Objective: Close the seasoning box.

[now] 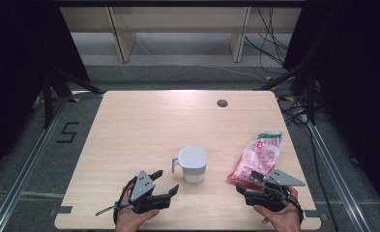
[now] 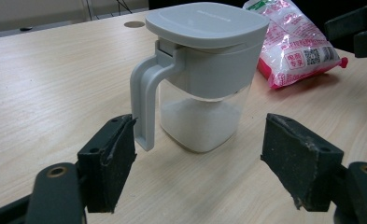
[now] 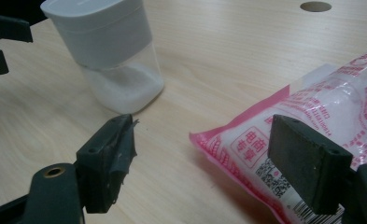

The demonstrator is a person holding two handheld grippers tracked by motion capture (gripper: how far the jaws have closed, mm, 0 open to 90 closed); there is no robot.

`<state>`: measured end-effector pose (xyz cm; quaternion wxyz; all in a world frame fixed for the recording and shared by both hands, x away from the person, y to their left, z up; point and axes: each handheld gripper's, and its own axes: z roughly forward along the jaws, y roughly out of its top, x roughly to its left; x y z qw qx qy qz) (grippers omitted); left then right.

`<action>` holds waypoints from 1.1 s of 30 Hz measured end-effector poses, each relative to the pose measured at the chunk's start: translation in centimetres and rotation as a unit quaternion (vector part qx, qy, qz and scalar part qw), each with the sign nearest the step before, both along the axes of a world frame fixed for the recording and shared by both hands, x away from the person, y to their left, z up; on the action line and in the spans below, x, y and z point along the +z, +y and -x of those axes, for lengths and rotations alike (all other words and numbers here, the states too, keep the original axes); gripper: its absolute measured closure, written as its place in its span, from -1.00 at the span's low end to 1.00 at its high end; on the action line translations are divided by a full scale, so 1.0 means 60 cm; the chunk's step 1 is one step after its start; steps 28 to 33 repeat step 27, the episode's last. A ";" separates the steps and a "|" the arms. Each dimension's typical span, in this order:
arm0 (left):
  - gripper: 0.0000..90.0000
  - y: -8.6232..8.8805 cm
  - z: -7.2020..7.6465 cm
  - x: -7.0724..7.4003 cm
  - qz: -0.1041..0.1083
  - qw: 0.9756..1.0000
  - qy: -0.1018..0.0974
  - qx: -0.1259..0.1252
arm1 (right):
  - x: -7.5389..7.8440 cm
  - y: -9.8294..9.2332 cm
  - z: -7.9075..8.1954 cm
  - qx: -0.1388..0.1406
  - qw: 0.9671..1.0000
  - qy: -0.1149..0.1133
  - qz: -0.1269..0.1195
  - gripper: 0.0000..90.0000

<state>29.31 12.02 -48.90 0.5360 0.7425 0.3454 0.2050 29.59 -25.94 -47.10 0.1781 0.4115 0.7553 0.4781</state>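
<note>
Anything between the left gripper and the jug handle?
Nothing visible. The left gripper is open and faces the jug over bare table; the handle is just beyond one jaw. The pink bag lies off beyond the jug.

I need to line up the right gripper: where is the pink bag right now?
In the high view the pink bag lies flat at the table's right side, just ahead of the open right gripper and right of the lidded container.
</note>
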 end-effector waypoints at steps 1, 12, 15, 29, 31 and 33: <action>-0.44 -0.001 0.001 0.000 0.001 1.000 0.001 0.001 | -0.002 0.002 0.002 0.003 1.000 0.001 -0.002 -0.47; -0.44 -0.012 0.002 -0.008 0.001 1.000 0.008 -0.010 | -0.017 0.022 0.015 0.023 0.999 0.031 0.021 -0.47; -0.44 -0.012 0.002 -0.009 0.004 1.000 0.009 -0.008 | -0.018 0.021 0.012 0.028 0.999 0.022 0.019 -0.47; -0.44 -0.011 0.001 -0.009 -0.003 1.000 0.011 -0.009 | -0.017 0.020 0.013 0.025 0.999 0.022 0.015 -0.47; -0.44 -0.011 0.001 -0.009 -0.003 1.000 0.011 -0.009 | -0.017 0.020 0.013 0.025 0.999 0.022 0.015 -0.47; -0.44 -0.011 0.001 -0.009 -0.003 1.000 0.011 -0.009 | -0.017 0.020 0.013 0.025 0.999 0.022 0.015 -0.47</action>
